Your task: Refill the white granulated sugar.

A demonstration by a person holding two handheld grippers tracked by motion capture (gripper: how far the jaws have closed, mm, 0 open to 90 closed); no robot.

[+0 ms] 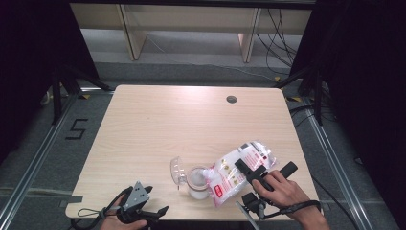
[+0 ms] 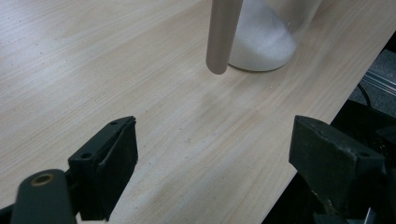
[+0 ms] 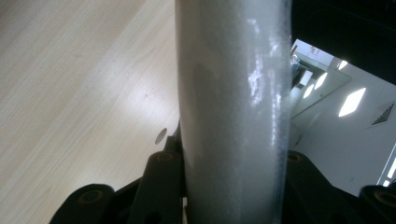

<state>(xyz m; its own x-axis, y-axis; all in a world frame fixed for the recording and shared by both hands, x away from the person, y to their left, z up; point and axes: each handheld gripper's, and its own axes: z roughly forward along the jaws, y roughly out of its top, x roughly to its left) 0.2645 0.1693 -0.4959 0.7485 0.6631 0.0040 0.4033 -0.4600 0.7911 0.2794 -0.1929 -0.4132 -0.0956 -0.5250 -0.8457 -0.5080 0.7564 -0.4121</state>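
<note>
A glass jar (image 1: 197, 182) with white powder at its bottom stands near the table's front edge, its hinged lid (image 1: 177, 169) swung open to the left. A clear bag of white granules with red print (image 1: 229, 176) lies tilted, its lower end at the jar's mouth. My right gripper (image 1: 265, 165) is shut on the bag's upper part. In the right gripper view the bag (image 3: 233, 116) stands pressed between both jaws of that gripper (image 3: 233, 177). My left gripper (image 1: 155, 200) rests open at the front left. In its own view the left gripper (image 2: 219, 163) holds nothing, and the jar (image 2: 266, 42) is ahead.
The wooden table (image 1: 158, 129) has a small round hole (image 1: 231, 99) at its back right. A blurred pale bar (image 2: 224, 32) hangs in front of the jar in the left gripper view. Dark floor, rails and cables surround the table.
</note>
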